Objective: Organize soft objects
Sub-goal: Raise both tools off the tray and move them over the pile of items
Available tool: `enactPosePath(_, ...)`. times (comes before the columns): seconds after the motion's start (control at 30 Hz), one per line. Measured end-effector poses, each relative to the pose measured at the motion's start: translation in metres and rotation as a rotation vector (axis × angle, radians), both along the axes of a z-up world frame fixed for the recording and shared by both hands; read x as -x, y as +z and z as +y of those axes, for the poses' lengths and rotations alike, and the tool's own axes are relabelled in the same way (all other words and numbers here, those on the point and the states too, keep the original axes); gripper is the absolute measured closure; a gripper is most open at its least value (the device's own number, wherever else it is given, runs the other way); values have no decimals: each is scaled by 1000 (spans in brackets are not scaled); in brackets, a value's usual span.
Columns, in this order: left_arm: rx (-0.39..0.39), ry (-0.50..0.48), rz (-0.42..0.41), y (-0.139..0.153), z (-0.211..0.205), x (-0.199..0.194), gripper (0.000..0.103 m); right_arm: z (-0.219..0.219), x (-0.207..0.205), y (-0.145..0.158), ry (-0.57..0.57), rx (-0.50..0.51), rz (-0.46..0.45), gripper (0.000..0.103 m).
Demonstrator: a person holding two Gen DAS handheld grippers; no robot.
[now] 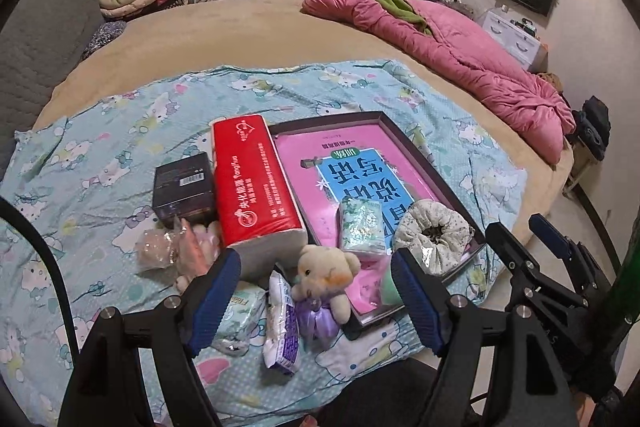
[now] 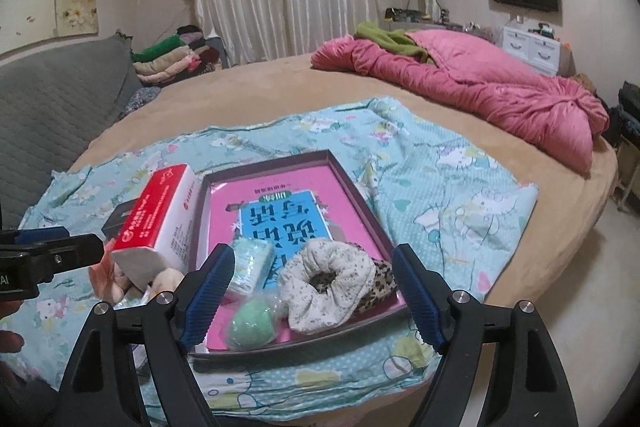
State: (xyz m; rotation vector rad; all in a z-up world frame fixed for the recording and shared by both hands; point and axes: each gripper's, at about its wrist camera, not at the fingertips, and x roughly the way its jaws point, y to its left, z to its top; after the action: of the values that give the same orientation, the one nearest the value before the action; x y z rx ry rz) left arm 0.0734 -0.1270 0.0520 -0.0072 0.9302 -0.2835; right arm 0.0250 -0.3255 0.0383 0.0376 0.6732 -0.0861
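Blue-padded, my left gripper [image 1: 318, 291] gapes wide and empty over a teddy bear [image 1: 326, 281] lying at 6 o'clock of the tray [image 1: 394, 131]. My right gripper [image 2: 314, 293] gapes equally, empty, above a green ball [image 2: 251, 325] and scrunchie [image 2: 326, 287] inside the tray. At 10 o'clock, a red tissue pack [image 1: 252, 183] touches the tray's rim.

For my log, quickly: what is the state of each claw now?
Left claw: open, holding nothing.
Right claw: open, holding nothing.
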Motion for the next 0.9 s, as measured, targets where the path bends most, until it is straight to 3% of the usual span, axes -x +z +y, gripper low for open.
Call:
enactPosePath(0.47,7,58,-36,36,38,20,26,33,13,42,75,-12,-44,21)
enactPosePath(0.6,-1,78,-44,47,50,25,26,38,17,54,100,-63,-55,21)
enactPosePath(0.9,-12,142,-72,71,82,32,26,63,28,80,150,-32,-98,20)
